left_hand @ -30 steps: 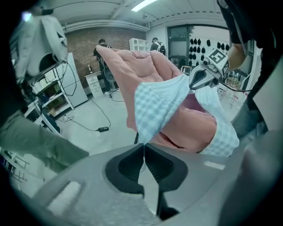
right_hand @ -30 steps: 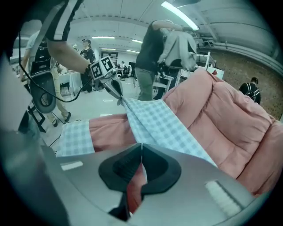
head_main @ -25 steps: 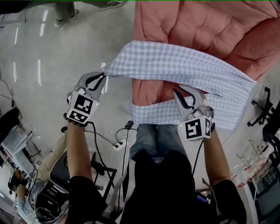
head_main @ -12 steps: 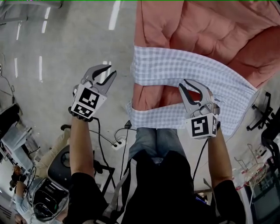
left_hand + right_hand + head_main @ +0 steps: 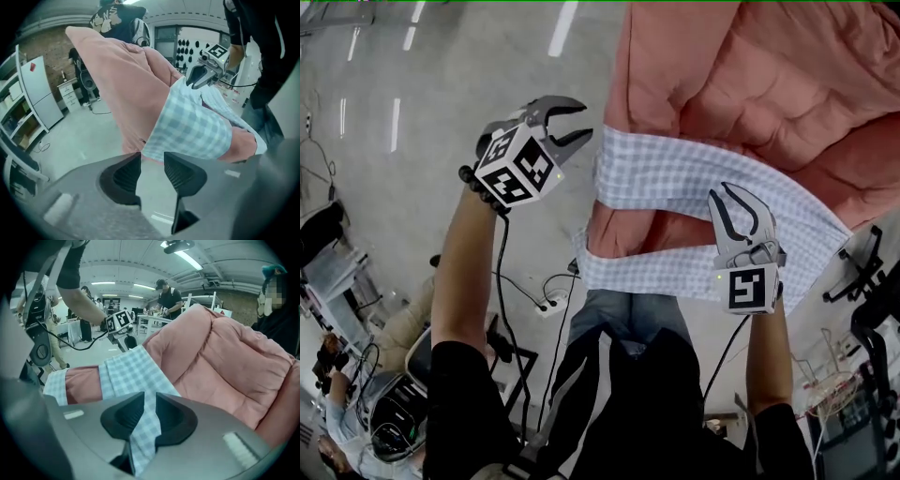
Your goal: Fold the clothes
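Note:
A blue-and-white checked garment [image 5: 694, 173] lies in a folded band across a pink quilt [image 5: 769, 75]. My right gripper [image 5: 739, 202] is at the band's near right side, shut on a fold of the checked fabric [image 5: 131, 373] that runs between its jaws. My left gripper [image 5: 581, 117] hovers just left of the garment's left end. Its jaws have just been opening and hold nothing. In the left gripper view the checked edge [image 5: 197, 126] hangs right beyond the open left gripper [image 5: 151, 157], apart from its pads.
The quilt [image 5: 126, 79] drapes over a raised surface above a shiny grey floor [image 5: 441, 112]. Cables and a power strip [image 5: 551, 305] lie on the floor near my legs. A chair base [image 5: 862, 244] stands at the right. People and shelves [image 5: 18, 103] are in the background.
My left gripper let go of the garment's corner, opened and moved up and right toward the quilt. The freed end now lies on the quilt. My right gripper shifted slightly right, still gripping.

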`<state>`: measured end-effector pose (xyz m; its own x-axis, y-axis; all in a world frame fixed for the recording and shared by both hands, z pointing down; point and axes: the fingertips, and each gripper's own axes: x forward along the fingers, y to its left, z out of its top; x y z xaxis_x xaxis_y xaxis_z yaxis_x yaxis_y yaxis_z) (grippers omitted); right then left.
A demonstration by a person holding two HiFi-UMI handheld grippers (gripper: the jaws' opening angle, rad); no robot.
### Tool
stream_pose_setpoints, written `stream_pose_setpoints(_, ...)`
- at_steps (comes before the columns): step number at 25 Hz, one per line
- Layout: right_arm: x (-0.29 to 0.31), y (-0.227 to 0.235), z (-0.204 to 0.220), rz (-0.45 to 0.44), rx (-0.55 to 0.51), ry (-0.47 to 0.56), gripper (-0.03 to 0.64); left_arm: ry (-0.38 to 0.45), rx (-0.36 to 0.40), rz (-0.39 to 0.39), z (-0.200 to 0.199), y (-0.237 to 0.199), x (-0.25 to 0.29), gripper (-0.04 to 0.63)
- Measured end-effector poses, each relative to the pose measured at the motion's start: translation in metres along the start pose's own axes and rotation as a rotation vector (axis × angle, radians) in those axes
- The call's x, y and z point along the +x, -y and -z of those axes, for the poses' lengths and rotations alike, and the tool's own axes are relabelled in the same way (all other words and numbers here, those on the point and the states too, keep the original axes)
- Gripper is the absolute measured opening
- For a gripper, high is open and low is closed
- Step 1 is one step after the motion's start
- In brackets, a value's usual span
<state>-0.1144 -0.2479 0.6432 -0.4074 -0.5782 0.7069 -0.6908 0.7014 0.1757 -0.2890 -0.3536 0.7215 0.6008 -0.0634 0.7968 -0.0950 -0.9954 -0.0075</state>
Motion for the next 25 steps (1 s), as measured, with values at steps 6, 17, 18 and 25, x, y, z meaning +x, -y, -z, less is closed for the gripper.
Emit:
stream_pose_setpoints(6,0.001,0.011,0.02,0.01,0.066,-0.029,0.084,-0.032,0.106,0.083,-0.013,-0.003,0.013,0.184)
stream_pose_setpoints(17,-0.008,0.019,0.02,0.033,0.092,-0.038,0.084,-0.079,0.22,0.198,-0.022,0.013,0.019,0.014)
stream_pose_setpoints(18,-0.008,0.021,0.025,0.033,0.09,-0.043,0.083,-0.075,0.202,0.205,-0.022,0.015,0.023,0.014)
stream_pose_setpoints(25,0.002,0.002,0.003,0.064,0.049,-0.013,0.084,-0.057,0.118,0.13,0.021,0.014,-0.013,0.011)
